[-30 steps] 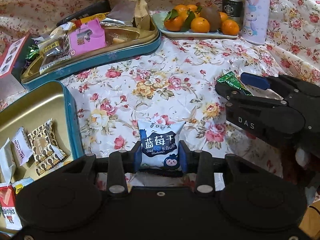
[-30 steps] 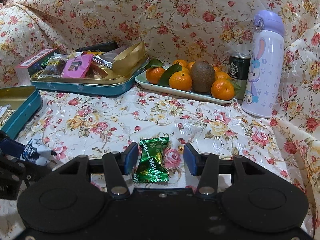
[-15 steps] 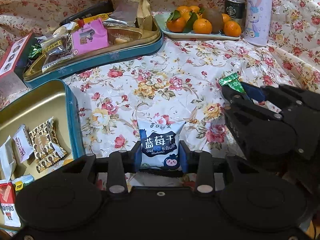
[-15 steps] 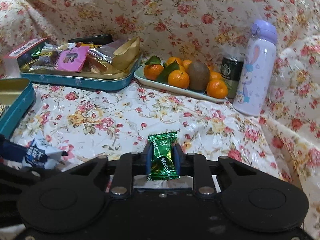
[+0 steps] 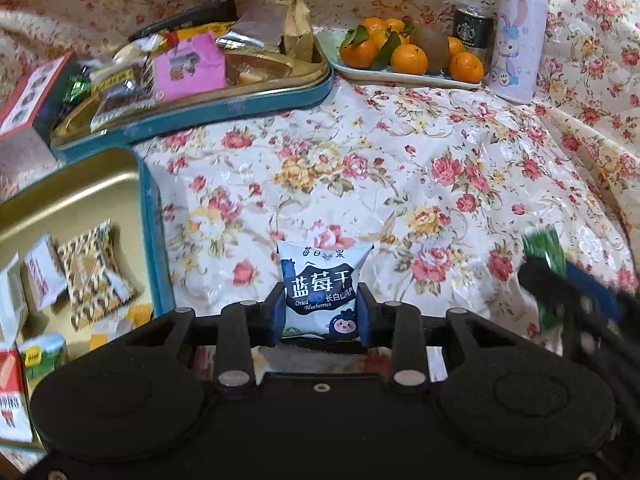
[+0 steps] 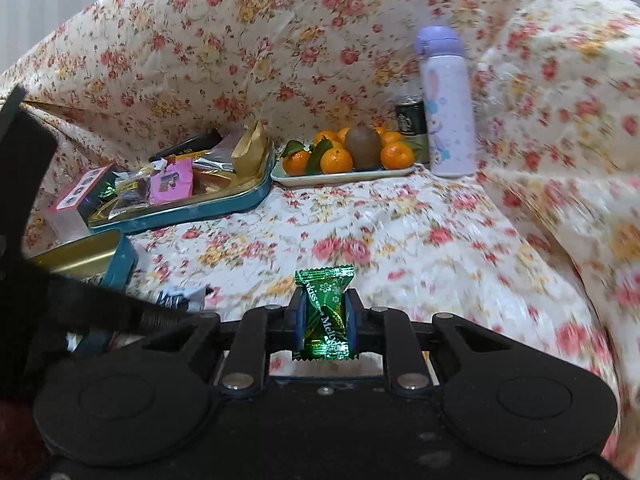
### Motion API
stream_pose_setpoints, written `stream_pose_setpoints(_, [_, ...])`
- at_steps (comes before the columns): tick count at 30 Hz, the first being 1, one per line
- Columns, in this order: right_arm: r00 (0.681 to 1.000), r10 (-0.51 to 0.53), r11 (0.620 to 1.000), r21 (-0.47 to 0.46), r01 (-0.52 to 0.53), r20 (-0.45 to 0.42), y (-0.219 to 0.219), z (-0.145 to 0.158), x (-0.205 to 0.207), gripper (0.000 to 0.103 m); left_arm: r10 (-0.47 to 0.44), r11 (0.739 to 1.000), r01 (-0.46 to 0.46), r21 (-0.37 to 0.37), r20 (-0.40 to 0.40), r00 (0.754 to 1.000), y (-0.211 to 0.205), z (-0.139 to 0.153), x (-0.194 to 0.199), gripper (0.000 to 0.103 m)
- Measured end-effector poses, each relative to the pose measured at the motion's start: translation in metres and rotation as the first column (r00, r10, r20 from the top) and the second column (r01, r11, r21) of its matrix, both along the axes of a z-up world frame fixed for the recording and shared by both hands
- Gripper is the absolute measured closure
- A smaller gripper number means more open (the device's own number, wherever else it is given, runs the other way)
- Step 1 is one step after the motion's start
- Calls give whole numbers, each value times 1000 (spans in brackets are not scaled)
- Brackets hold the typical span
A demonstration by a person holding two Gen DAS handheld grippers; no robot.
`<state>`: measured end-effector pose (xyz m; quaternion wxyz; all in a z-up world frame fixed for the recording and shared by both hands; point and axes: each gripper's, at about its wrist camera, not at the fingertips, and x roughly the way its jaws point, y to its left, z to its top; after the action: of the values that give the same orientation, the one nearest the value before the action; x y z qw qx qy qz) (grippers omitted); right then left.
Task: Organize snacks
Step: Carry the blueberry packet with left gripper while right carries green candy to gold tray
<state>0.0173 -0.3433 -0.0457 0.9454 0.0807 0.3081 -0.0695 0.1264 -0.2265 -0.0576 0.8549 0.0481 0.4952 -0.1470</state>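
A white and blue dried-blueberry packet [image 5: 320, 280] stands on the floral cloth between the blue pads of my left gripper [image 5: 320, 312]. Its jaws are closing and both pads touch the packet's sides. My right gripper [image 6: 325, 320] is shut on a green foil candy [image 6: 325, 292], held above the cloth. In the left wrist view that gripper [image 5: 568, 280] is blurred at the right edge, with the candy [image 5: 544, 248] sticking up from it. The near gold-lined teal tin [image 5: 148, 216], left of the packet, holds several wrapped snacks. The far tin [image 5: 240, 100] is piled with packets.
A plate [image 5: 400, 76] of mandarins and a kiwi sits at the back, with a dark can [image 5: 472, 28] and a lilac bottle [image 5: 518, 40] beside it. A red and white box [image 5: 28, 96] stands left of the far tin. Floral cloth rises behind and at the right.
My right gripper shut on the green candy, lifted it off the cloth and rolled a little. The left gripper stayed in place and its pads drew in against the blueberry packet.
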Motion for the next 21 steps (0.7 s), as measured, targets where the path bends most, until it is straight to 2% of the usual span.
stream_pose_setpoints(9, [1000,4,999,45,-5,17,22,1,-53,83,30,998,-32,-45,-31,999,33,11,-38,61])
stream_pose_setpoints(15, [999,28,996,79,-29,18,35,7,-77,83,23,1000,-22,-13,20,1000,51,25,-79,61])
stream_pose_setpoints(21, [996,85,991,106,-84,-13,53,8,-89,83,42,999,-41,-6,38,998,71,29,-111,61])
